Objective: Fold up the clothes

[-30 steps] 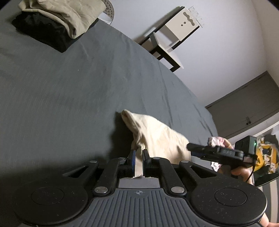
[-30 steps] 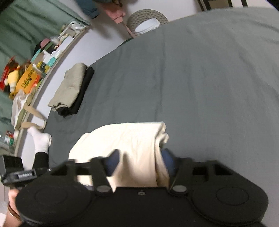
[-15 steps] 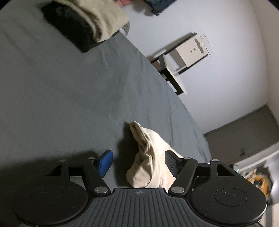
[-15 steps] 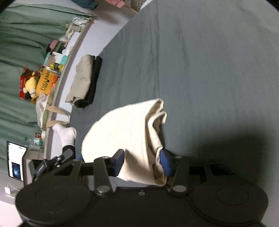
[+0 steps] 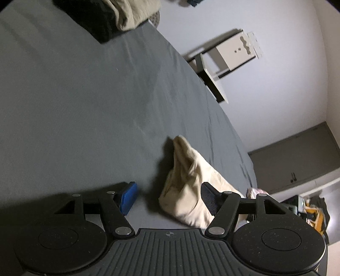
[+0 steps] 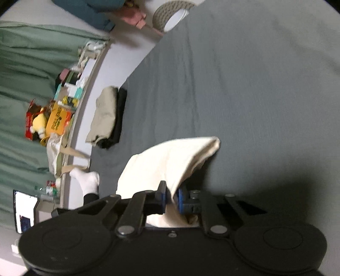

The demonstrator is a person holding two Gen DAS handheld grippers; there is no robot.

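Observation:
A cream garment (image 5: 189, 182) hangs bunched over the grey bed (image 5: 85, 106), its far tip pointing up and away. My left gripper (image 5: 169, 196) is open, its blue pads spread wide, with the cloth's lower edge between them but not pinched. In the right wrist view the same cream garment (image 6: 170, 161) is lifted off the bed (image 6: 255, 95), and my right gripper (image 6: 172, 198) is shut on its near edge.
A folded stack of beige and black clothes (image 6: 108, 118) lies near the bed's far edge, also seen as the folded stack (image 5: 119, 17). A white and black chair (image 5: 221, 63) stands by the wall. A person's white sock (image 6: 87, 180) and cluttered shelf (image 6: 63, 102) lie left.
My left gripper was shut on the cream garment one second ago and has opened and let go. My right gripper has closed from wide open onto the garment's edge and lifted it.

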